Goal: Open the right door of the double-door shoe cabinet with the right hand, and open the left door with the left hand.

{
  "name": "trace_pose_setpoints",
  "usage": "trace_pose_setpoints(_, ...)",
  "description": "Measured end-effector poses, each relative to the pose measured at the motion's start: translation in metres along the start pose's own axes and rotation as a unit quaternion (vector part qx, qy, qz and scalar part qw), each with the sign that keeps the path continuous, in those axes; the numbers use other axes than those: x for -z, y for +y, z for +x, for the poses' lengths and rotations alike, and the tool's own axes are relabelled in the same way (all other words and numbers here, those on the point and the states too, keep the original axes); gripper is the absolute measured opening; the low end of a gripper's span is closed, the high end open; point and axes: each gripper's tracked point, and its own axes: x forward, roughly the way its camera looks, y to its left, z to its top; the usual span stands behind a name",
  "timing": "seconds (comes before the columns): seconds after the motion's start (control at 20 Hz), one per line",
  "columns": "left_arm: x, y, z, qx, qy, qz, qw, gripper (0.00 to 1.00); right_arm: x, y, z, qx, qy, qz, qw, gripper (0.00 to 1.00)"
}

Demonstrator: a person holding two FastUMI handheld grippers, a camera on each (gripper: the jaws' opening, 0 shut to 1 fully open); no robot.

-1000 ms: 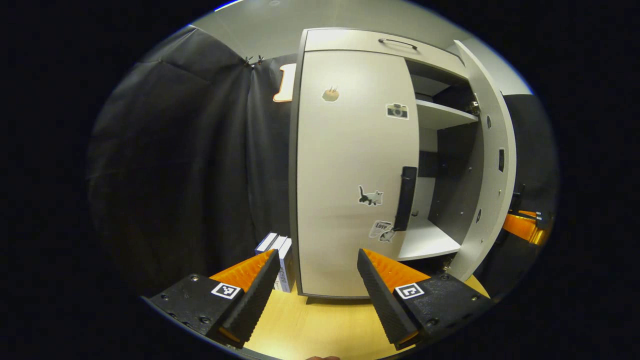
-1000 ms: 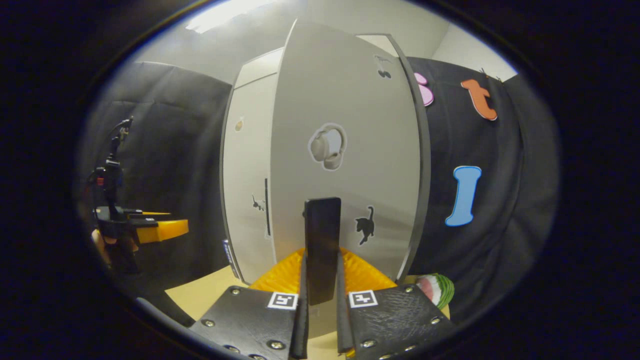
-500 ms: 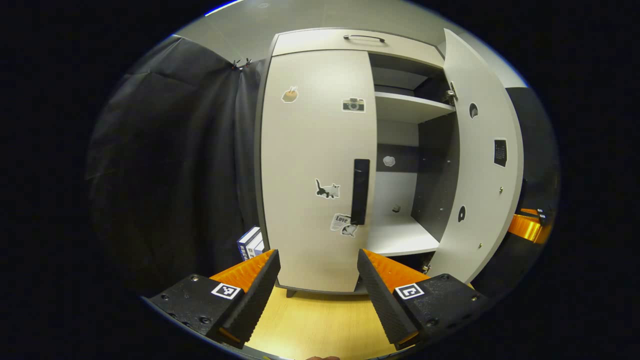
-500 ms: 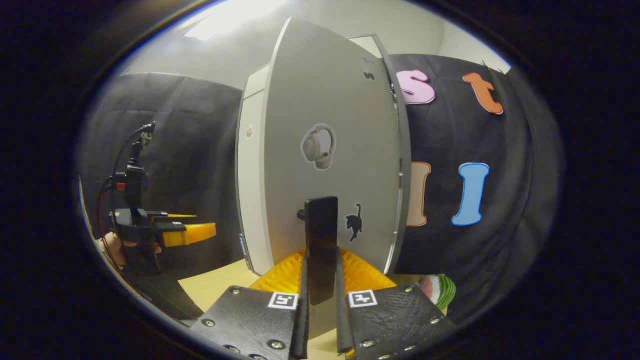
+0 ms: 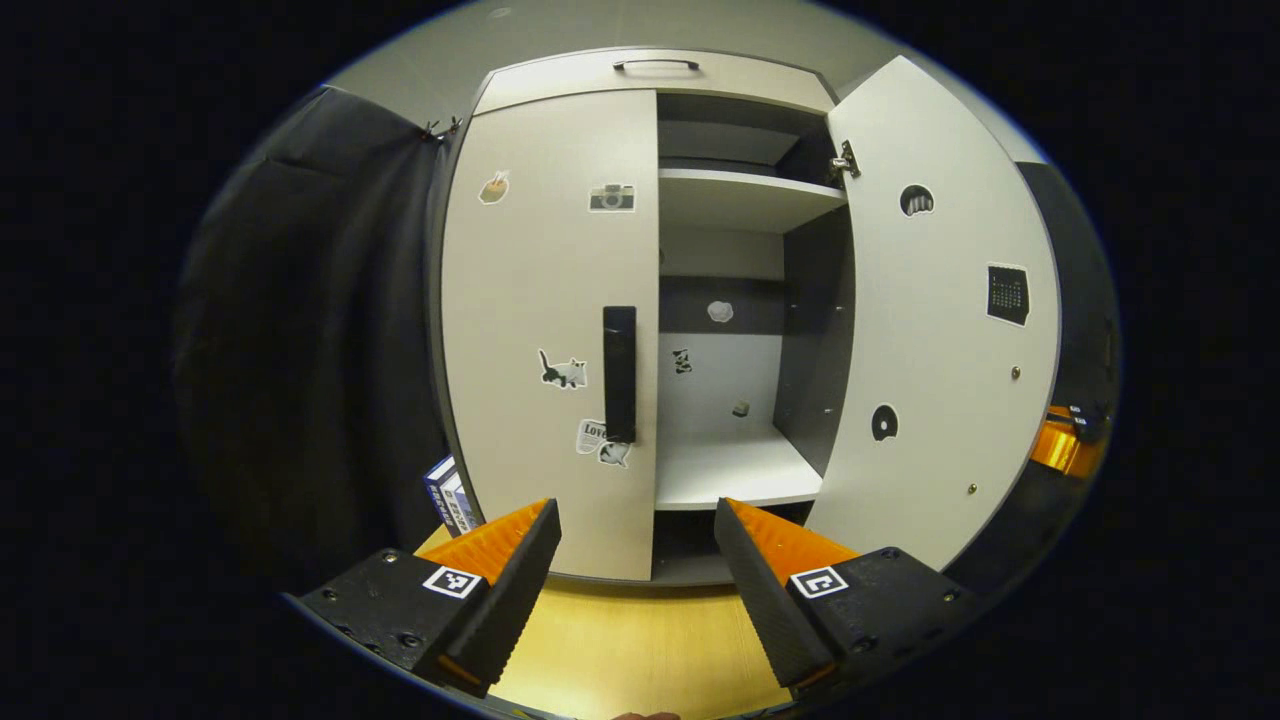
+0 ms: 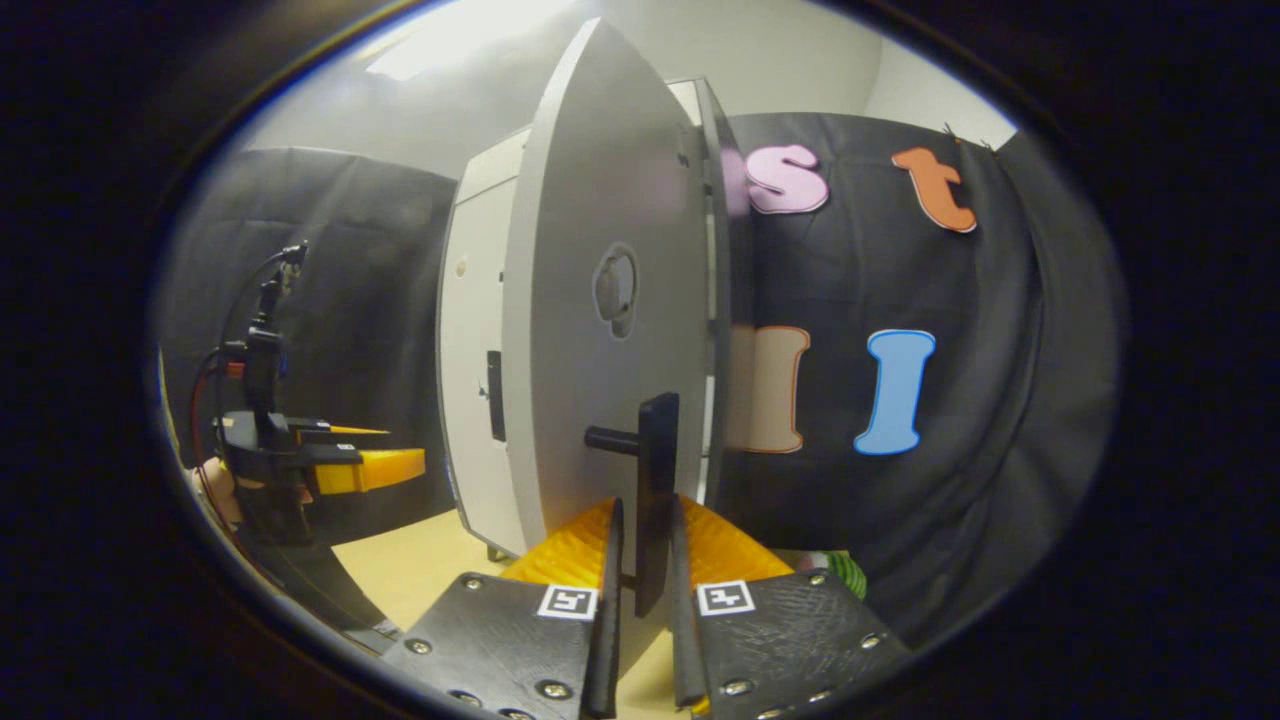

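Right gripper view: right tool (image 6: 640, 560) clamped on right door handle (image 6: 656, 470); left tool (image 5: 635, 560) apart, short of left door (image 5: 545, 330).

Right door (image 5: 940, 340) swung wide; left door (image 5: 545, 330) shut (stickered).

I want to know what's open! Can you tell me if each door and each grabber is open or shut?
right door: swung wide open
left door: shut
top drawer: shut
right gripper: shut on right door handle
left gripper: open, holding nothing
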Motion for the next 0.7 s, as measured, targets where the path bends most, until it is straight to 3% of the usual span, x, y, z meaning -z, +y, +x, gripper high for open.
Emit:
trace_pose_setpoints(0.35, -0.001, -0.006, 0.007, -0.005, 0.003, 0.001, 1.000, 0.97, 0.007, -0.003, 0.013, -0.016, 0.000, 0.018, 1.000, 0.22)
trace_pose_setpoints(0.45, 0.000, -0.003, 0.008, -0.008, 0.003, 0.001, 1.000, 0.97, 0.006, -0.005, 0.002, -0.014, -0.004, 0.022, 1.000, 0.11)
trace_pose_setpoints(0.7, 0.000, 0.004, 0.015, -0.004, 0.005, 0.002, 1.000, 0.97, 0.012, -0.004, -0.003, -0.006, 0.002, 0.012, 1.000, 0.14)
